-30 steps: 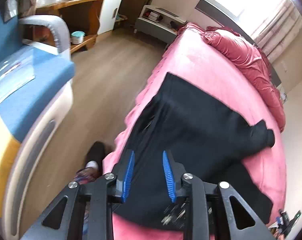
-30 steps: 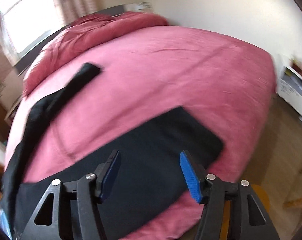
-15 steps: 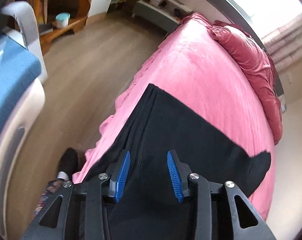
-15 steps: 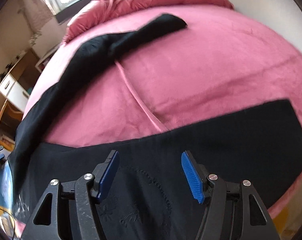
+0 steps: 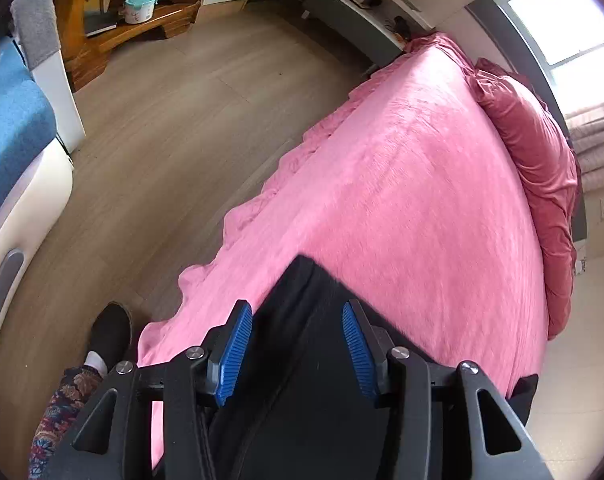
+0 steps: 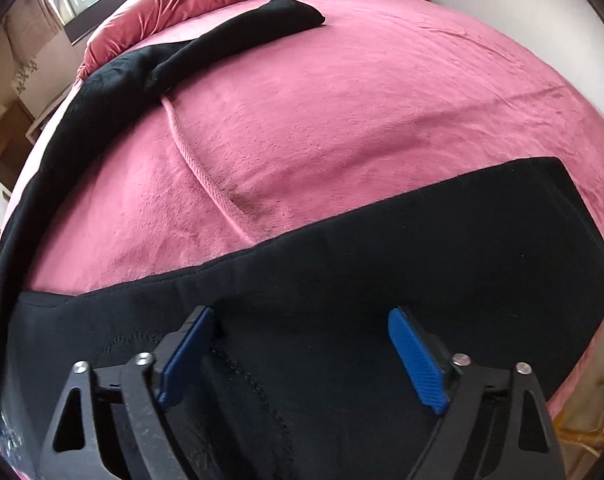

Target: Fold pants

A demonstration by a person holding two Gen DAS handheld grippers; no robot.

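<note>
Black pants (image 6: pixel 382 264) lie spread on a pink bed (image 6: pixel 342 100). One leg (image 6: pixel 502 216) runs along the near edge to the right. The other leg (image 6: pixel 230 36) stretches away toward the pillows. My right gripper (image 6: pixel 302 320) hovers just above the pants' seat, its jaws opening wide with nothing gripped. In the left wrist view the pants' corner (image 5: pixel 302 280) lies near the bed's side edge. My left gripper (image 5: pixel 296 316) hangs over that corner, jaws opening, nothing pinched between the blue pads.
A dark red duvet (image 5: pixel 542 152) is bunched at the head of the bed. Wooden floor (image 5: pixel 162 128) lies left of the bed, with a blue chair (image 5: pixel 10 132) and wooden shelves (image 5: pixel 134 12). A person's shoe (image 5: pixel 110 328) stands by the bed's edge.
Both grippers dropped closer to the pants and opened wider. The left view swung toward the pants' corner by the bed edge. The right view closed in on the seat.
</note>
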